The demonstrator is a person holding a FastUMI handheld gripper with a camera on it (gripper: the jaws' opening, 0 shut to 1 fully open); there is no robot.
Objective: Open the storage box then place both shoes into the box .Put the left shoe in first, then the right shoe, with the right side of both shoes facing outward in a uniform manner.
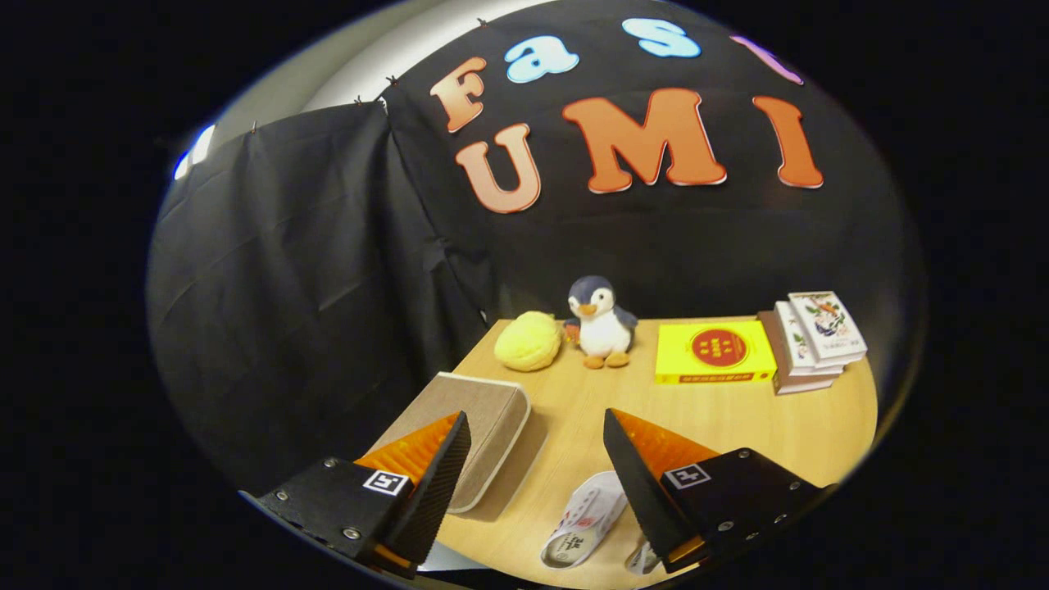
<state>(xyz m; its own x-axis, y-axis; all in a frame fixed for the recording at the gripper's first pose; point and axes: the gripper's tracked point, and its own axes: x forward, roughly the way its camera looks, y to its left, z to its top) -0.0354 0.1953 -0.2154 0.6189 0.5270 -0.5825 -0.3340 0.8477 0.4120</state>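
Storage box (pixel 483 426), beige fabric with a pale rim, closed, lying flat on the wooden table (pixel 737 426) in the lower left part of the scene, partly behind the left finger (pixel 426 467). One white shoe (pixel 586 518) with small red and dark marks, lower centre, lying on the table in the gap of the fingers and close against the inner edge of the right finger (pixel 635 459). A small piece of a second white thing (pixel 643 559) just below the right finger, perhaps the other shoe; cannot tell for sure, too much hidden.

Gripper (pixel 537 438) held above the table, fingers spread wide, nothing between the pads, no contact with box or shoe.

Further up, at the far edge of the table, in a row from left to right: a yellow round fluffy ball (pixel 529 341), just beside it a plush penguin (pixel 602 324) standing upright, then a yellow flat box (pixel 715 352) with a red circle on top, then a stack of books (pixel 811 338) at the right end, the top one a little turned against the ones under it. Yellow box and books near each other, not touching as far as visible.

Behind everything, black cloth wall (pixel 287 287) across the upper half, with folds on the left side. A strip of pale wall (pixel 352 74) above the cloth in the upper left.
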